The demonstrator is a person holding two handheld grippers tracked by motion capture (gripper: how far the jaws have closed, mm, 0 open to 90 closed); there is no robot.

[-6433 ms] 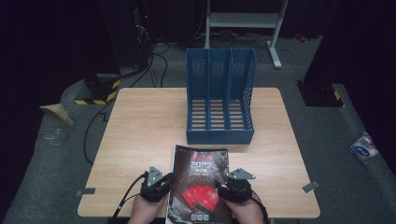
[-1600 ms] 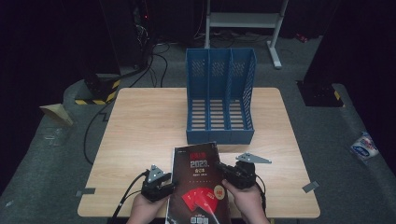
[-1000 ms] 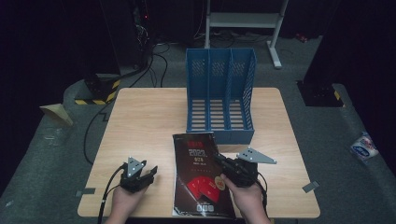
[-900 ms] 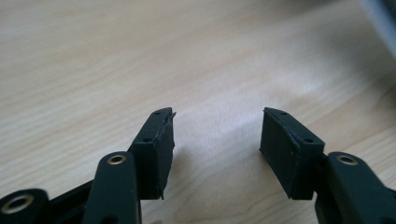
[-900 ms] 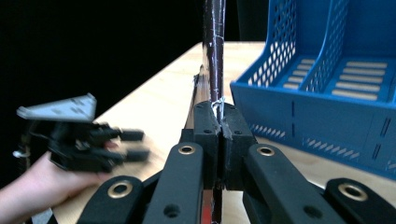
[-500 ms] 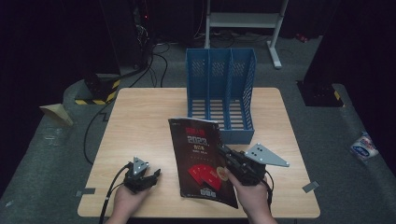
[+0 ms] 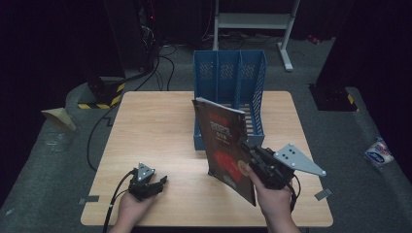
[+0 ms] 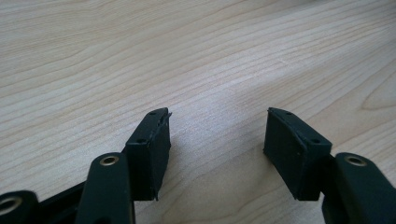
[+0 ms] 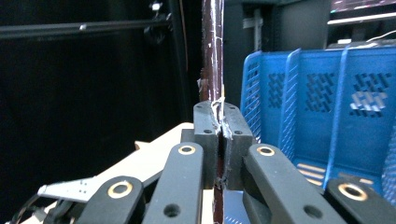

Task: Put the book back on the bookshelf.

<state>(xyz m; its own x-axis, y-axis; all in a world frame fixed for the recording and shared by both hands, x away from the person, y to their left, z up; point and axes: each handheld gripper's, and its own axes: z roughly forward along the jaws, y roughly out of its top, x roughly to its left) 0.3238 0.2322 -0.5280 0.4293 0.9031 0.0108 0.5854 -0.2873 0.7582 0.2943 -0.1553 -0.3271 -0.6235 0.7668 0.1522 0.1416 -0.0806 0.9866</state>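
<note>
Standing almost on edge, the dark red-and-black softcover magazine point(image 7: 224, 145) is lifted off the pale wooden tabletop point(image 7: 160, 126), its lower corner still near the wood, just in front of the blue plastic three-slot file rack point(image 7: 229, 92); the right gripper point(image 7: 256, 162) has its jaws pressed together on the magazine's edge, and in the right gripper view the thin spine point(image 9: 213, 51) rises straight up from between them, with the rack's blue dividers point(image 9: 289, 102) close behind; the left gripper point(image 7: 151, 183) rests low on the tabletop well apart from the magazine, its jaws spread with nothing between them. The likely step is to steer the magazine into one of the rack's slots; the risk, as I judge it, lies in the single pinch near one edge; a limp cover may sag or fan open, catch on a divider and buckle, or slide out of the jaws if the grip is shallow; the light rack could also be pushed backwards.
</note>
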